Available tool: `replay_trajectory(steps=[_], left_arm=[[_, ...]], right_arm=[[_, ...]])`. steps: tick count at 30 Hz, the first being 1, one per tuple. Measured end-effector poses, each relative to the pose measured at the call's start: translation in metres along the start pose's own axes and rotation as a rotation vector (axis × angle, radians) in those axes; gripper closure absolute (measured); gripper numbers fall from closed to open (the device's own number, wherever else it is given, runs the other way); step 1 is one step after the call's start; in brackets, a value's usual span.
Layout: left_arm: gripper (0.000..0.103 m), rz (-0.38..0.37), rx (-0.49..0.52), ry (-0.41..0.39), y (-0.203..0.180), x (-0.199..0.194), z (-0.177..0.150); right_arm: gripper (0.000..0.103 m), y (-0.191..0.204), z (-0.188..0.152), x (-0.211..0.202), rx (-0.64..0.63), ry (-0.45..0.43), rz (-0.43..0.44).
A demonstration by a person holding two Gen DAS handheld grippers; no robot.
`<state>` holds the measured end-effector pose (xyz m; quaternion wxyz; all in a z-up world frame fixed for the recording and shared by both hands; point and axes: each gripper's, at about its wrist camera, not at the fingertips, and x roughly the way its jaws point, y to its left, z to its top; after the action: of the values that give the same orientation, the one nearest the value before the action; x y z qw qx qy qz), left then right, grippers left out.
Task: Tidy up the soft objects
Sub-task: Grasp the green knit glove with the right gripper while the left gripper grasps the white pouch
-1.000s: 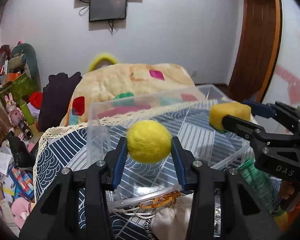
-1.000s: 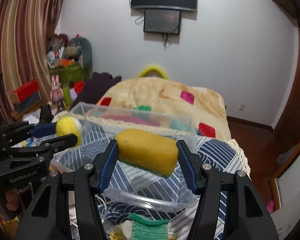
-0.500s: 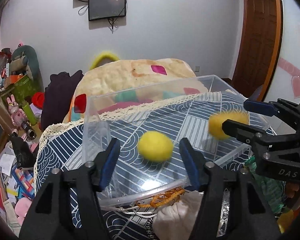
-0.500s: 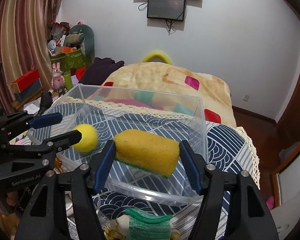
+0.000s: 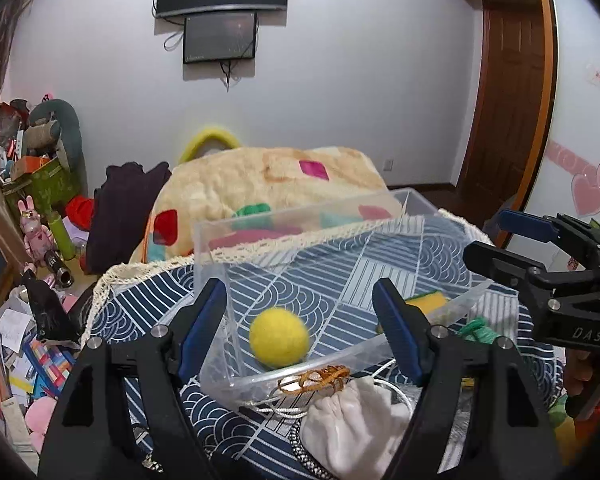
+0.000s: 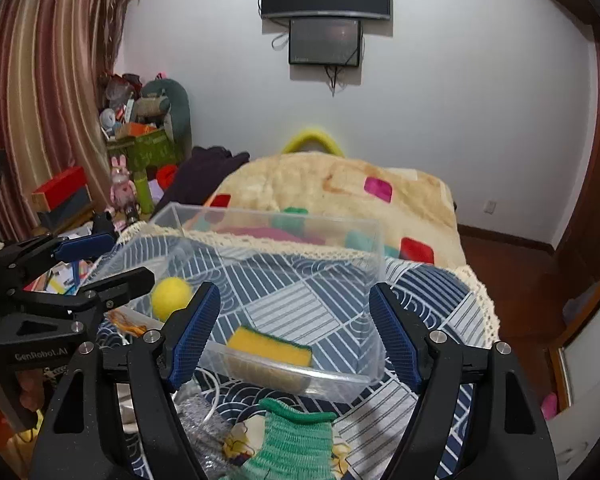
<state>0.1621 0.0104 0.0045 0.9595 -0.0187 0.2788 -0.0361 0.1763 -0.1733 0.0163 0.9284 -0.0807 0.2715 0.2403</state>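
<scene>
A yellow felt ball [image 5: 279,337] lies inside the clear plastic bin [image 5: 284,220], near its front left; it also shows in the right wrist view [image 6: 171,295]. A yellow sponge with a green edge [image 6: 269,349] lies in the bin [image 6: 374,248] at its front wall; only its edge [image 5: 426,300] shows in the left wrist view. My left gripper [image 5: 305,332] is open and empty above the bin's front rim. My right gripper [image 6: 294,336] is open and empty above the sponge.
In front of the bin lie a white drawstring pouch [image 5: 354,420], an orange cord [image 5: 314,376] and a green knitted cloth [image 6: 294,440]. A plush blanket [image 6: 340,188] lies behind. Cluttered toys and boxes [image 5: 32,208] stand at the left.
Both grippers opened. The yellow ball dropped from the left gripper into the bin, and the sponge dropped from the right gripper into the bin.
</scene>
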Motion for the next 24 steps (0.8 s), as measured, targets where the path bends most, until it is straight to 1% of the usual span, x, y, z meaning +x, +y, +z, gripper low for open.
replay_trajectory(steps=[4,6,11,16,22,24], left_arm=[[0.019,-0.008,-0.003,-0.041,0.001,-0.019,0.000],[0.017,-0.009,-0.001,-0.058,0.002,-0.028,-0.002],[0.011,-0.022,0.005,-0.072,-0.001,-0.043,-0.016],[0.010,-0.071,-0.013,-0.013,-0.004,-0.041,-0.034],[0.010,-0.103,-0.005,0.054,-0.016,-0.031,-0.057],[0.010,-0.130,0.003,0.076,-0.023,-0.027,-0.065]], right_arm=[[0.028,0.001,0.001,-0.015,-0.005,-0.036,-0.008],[0.026,0.002,0.000,-0.022,-0.004,-0.049,-0.009],[0.024,0.008,-0.012,-0.033,-0.029,-0.068,-0.036],[0.023,0.009,-0.032,-0.034,-0.044,-0.043,-0.055],[0.023,0.009,-0.059,-0.024,-0.011,0.027,-0.013],[0.023,0.009,-0.066,-0.020,-0.007,0.046,-0.015]])
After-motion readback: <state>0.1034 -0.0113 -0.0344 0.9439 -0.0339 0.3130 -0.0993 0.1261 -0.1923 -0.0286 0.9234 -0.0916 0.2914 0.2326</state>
